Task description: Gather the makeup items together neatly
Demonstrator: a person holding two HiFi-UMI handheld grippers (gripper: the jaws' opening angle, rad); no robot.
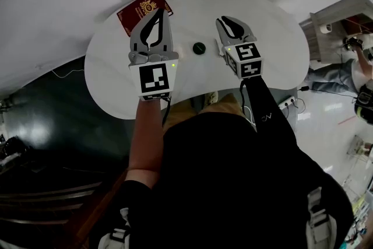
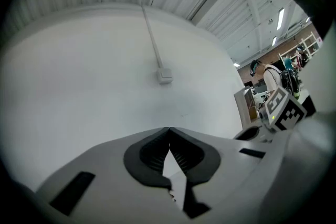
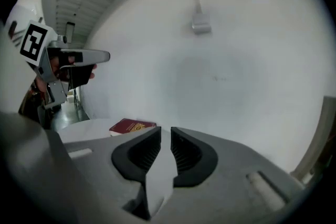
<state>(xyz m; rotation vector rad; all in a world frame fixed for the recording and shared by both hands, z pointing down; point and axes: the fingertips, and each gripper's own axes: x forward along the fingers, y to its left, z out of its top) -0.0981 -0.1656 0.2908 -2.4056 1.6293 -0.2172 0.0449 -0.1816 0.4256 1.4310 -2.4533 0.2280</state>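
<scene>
Head view: a white table [image 1: 111, 76] carries a small dark round pot [image 1: 199, 48] near its middle. The left gripper [image 1: 156, 12] hangs above the table at the pot's 9 o'clock, its fingertips touching with nothing between them. The right gripper [image 1: 226, 21] is at the pot's 3 o'clock, its jaws a narrow slit apart and empty. A red booklet [image 1: 140, 12] lies at the pot's 10 o'clock by the table's far edge, partly covered by the left gripper. Neither gripper touches the pot.
</scene>
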